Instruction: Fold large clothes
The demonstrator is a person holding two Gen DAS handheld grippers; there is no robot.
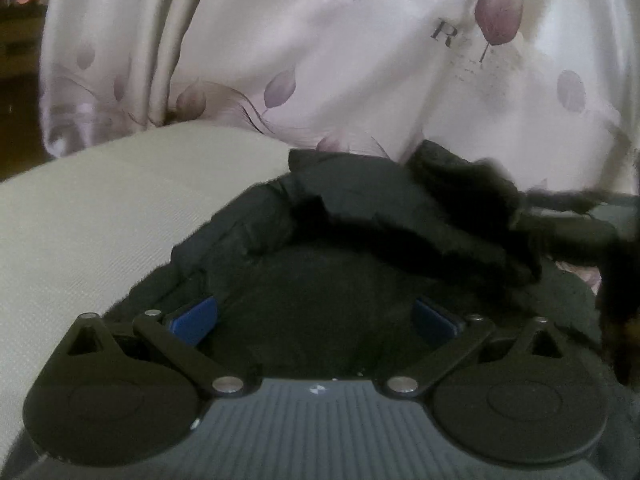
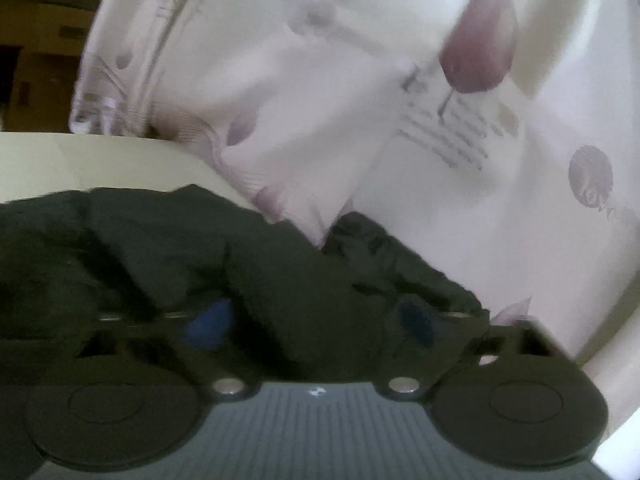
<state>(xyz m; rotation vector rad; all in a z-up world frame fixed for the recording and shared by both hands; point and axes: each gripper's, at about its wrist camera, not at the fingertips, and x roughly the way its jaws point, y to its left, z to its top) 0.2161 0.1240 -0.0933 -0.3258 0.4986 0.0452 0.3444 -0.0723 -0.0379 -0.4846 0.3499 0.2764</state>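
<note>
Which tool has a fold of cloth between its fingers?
The right tool: a ridge of the black garment fills its gap. The left tool gapes wide above flat cloth.

the garment [image 1: 360,240] lies bunched on the bed [image 1: 100,220], right in front of the left gripper [image 1: 316,318], its folds heaped toward the far right. bare bed stretches off to the left of it. behind both, the curtain [image 1: 320,60] hangs across the back, its lower edge meeting the garment's far side. in the right wrist view the garment [image 2: 160,248] sits before the right gripper [image 2: 316,318] and between its fingers, bed [image 2: 100,160] behind on the left, curtain [image 2: 320,100] behind and to the right.
</note>
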